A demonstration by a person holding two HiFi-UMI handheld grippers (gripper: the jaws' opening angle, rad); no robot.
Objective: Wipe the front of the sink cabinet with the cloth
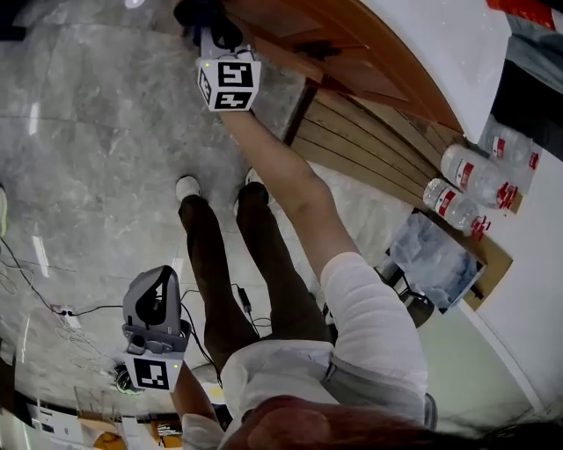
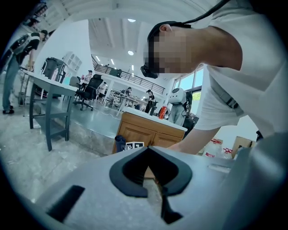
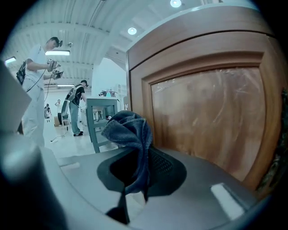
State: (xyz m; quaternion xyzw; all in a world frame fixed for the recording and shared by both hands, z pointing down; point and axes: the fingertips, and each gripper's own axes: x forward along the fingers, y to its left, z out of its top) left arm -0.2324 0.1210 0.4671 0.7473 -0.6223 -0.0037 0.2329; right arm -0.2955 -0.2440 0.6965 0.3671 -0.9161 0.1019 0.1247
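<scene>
Head view looks steeply down the person's outstretched right arm to the right gripper (image 1: 206, 19), held low against the left end of the wooden sink cabinet (image 1: 352, 53). The dark cloth (image 1: 211, 12) bunched at its tip sits just beside the cabinet's front edge. Whether cloth and wood actually touch cannot be told from there.

Right gripper view settles the grip. The jaws are clamped on the blue-grey cloth (image 3: 130, 130), which rises in a crumpled fold above them and hangs in a strip down between them. The cabinet's recessed door panel (image 3: 211, 117) stands immediately to its right (smeared streaks show on the panel).

The left gripper (image 1: 157, 299) hangs well away from the cabinet, out over the grey marble floor (image 1: 88, 132) beside the person's legs. In its own view the left gripper (image 2: 150, 168) has its jaws closed together with nothing between them, and the cabinet is seen beyond them.

Water bottles (image 1: 471, 180) and a plastic bag (image 1: 435, 255) lie past the cabinet's far end.
</scene>
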